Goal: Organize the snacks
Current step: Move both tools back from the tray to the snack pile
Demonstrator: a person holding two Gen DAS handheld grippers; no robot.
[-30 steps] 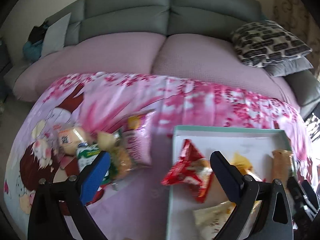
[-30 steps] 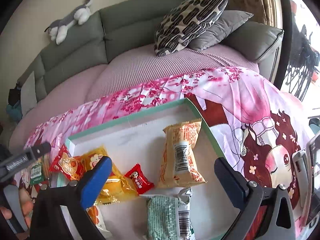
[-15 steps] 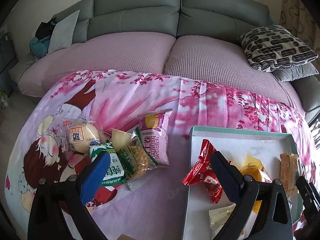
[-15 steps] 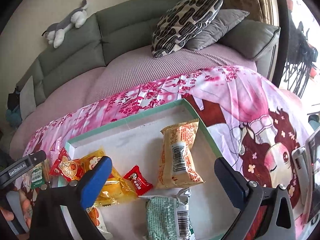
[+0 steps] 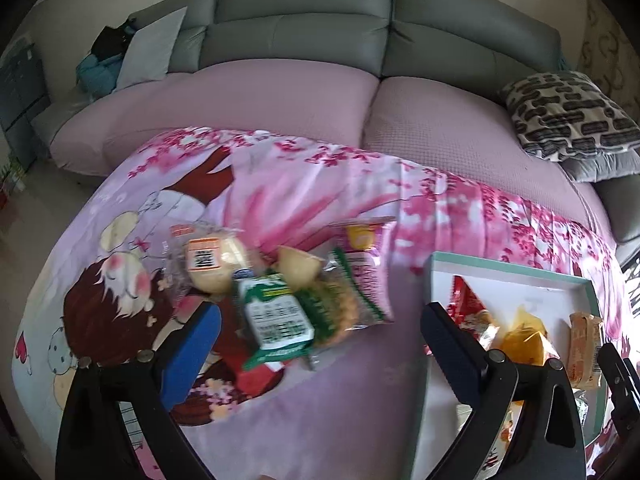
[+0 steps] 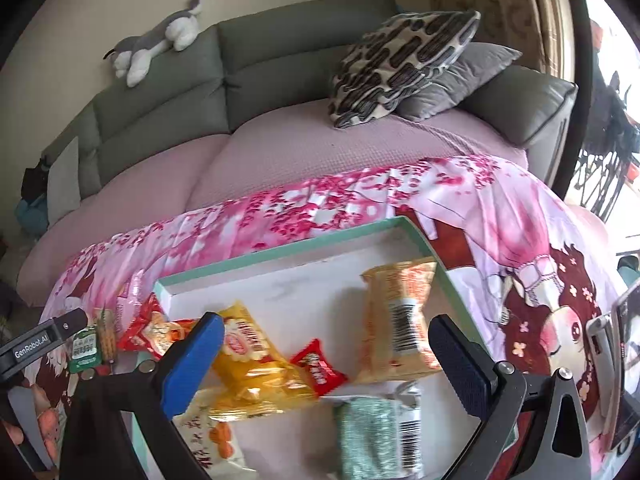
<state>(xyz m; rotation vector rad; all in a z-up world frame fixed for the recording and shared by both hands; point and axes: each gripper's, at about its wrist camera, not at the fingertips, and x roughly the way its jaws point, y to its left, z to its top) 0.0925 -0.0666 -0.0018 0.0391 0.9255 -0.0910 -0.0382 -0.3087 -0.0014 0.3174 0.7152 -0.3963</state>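
Both claws hang released: the left claw point(image 5: 320, 344) over loose packets point(image 5: 288, 300) on the blanket point(image 5: 280, 184); the right claw point(image 6: 324, 360) over the tray point(image 6: 280, 258); overlapping wrappers risk pinching two, or slipping.

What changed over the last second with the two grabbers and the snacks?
The left gripper swung left, away from the teal tray, and now hangs open over the loose snack pile on the blanket. Nothing was grabbed or dropped. The right gripper stayed open over the tray, and the snacks lie where they were.
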